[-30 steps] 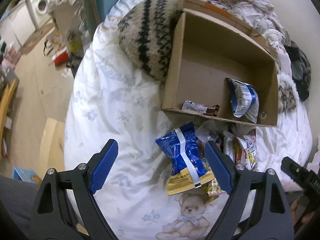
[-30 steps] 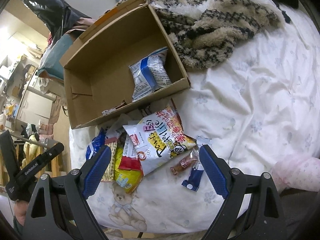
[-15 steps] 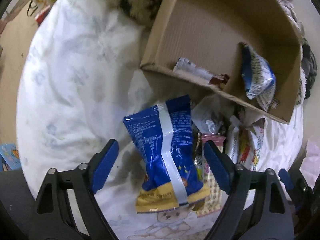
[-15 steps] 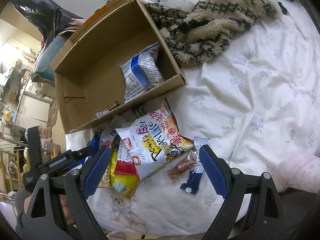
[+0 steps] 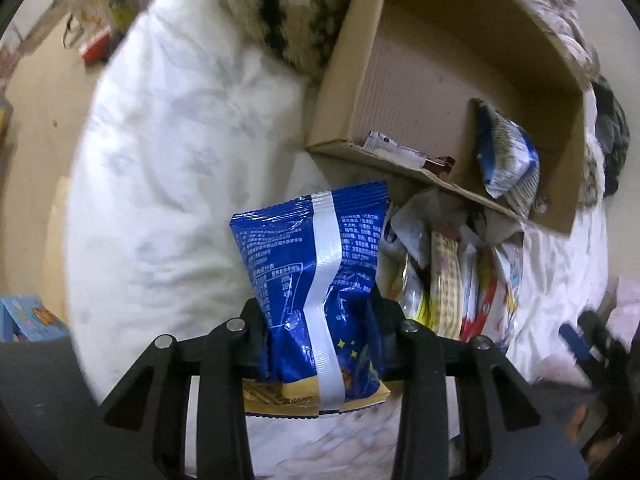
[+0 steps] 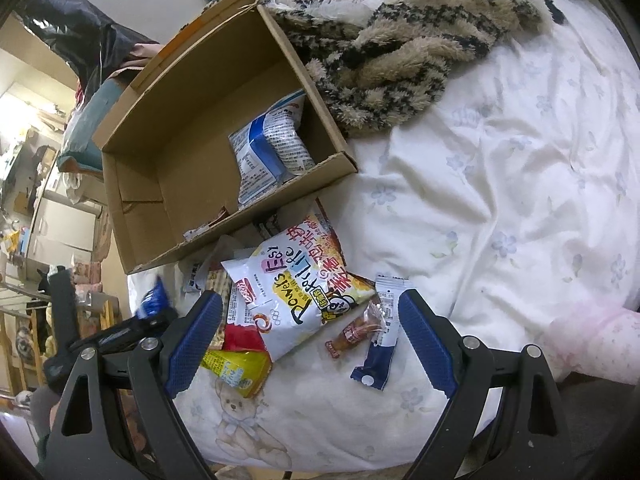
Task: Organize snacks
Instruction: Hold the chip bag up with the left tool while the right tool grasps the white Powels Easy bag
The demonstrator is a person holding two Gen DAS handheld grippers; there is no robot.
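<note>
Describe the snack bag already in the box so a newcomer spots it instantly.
Find the open brown cardboard box on the white floral duvet. In its corner nearest the shaggy striped blanket leans a white-and-blue printed snack bag, the only full-size bag inside.

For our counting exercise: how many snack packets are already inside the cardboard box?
2. A blue-and-white bag leans in the cardboard box's right corner; a small flat bar wrapper lies against its near wall. That wall may hide more.
</note>
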